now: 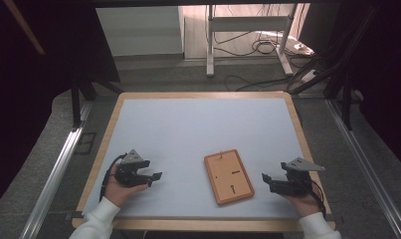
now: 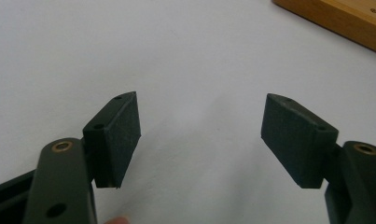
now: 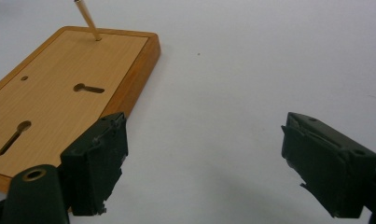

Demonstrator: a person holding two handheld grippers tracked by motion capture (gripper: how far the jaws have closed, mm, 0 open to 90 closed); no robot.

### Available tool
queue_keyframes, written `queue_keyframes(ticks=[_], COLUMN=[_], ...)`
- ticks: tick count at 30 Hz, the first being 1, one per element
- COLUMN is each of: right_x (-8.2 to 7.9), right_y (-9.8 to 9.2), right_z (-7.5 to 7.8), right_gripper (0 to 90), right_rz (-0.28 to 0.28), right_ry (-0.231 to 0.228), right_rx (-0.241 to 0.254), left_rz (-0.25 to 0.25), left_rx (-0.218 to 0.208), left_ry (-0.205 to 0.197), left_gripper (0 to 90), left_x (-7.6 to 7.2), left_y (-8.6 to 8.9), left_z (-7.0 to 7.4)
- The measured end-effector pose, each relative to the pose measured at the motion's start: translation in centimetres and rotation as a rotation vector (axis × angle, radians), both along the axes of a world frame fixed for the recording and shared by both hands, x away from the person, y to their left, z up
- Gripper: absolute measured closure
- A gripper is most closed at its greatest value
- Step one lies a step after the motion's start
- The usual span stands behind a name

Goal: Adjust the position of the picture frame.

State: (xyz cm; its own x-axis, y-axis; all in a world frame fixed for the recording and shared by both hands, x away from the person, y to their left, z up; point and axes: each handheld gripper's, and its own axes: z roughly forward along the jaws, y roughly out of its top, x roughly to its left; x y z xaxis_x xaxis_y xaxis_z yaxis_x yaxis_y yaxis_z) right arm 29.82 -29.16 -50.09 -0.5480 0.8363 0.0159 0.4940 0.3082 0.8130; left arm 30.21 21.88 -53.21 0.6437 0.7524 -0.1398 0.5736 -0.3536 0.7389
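I see a wooden picture frame (image 1: 229,177) lying back side up on the pale grey table (image 1: 198,129), near the front edge, between my two grippers and a little closer to the right one. A thin wooden peg (image 3: 87,19) stands tilted from its far end, and keyhole slots show in its back panel. My left gripper (image 1: 155,176) rests low over the table, well apart from the frame, jaws spread with nothing between them. My right gripper (image 1: 265,179) sits just beside the frame, jaws spread and empty too.
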Motion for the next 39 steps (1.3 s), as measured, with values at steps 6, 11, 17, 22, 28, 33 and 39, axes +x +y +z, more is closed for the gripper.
queue_keyframes(ticks=[6,11,17,22,28,33,39], right_x=[-0.1,-0.2,-0.2,-0.2,-0.3,-0.3,0.1], right_y=[0.3,0.4,0.6,0.7,0.9,1.2,2.2], right_z=[-0.1,-0.1,-0.2,-0.3,-0.4,-0.5,-0.2], right_gripper=[16.3,17.6,18.2,18.6,18.9,19.7,23.3], right_rz=[0.023,0.031,0.039,0.048,0.061,0.090,0.135], right_ry=[-0.005,-0.002,-0.004,0.000,-0.006,-0.009,-0.023], right_rx=[-0.027,-0.031,-0.036,-0.045,-0.051,-0.064,-0.062], left_rz=[-0.004,-0.003,-0.006,-0.006,-0.010,-0.010,-0.010], left_rx=[-0.004,-0.006,-0.005,-0.004,-0.001,0.002,0.002], left_ry=[-0.007,-0.006,-0.010,-0.009,-0.010,-0.009,-0.010], left_gripper=[28.2,28.2,28.2,28.2,28.2,28.2,28.2], left_x=[-0.1,-0.2,-0.2,-0.2,-0.2,-0.2,-0.2], left_y=[0.0,0.1,0.0,0.0,-0.1,-0.2,-0.2], left_z=[0.1,0.1,0.1,0.1,0.1,0.1,0.1])
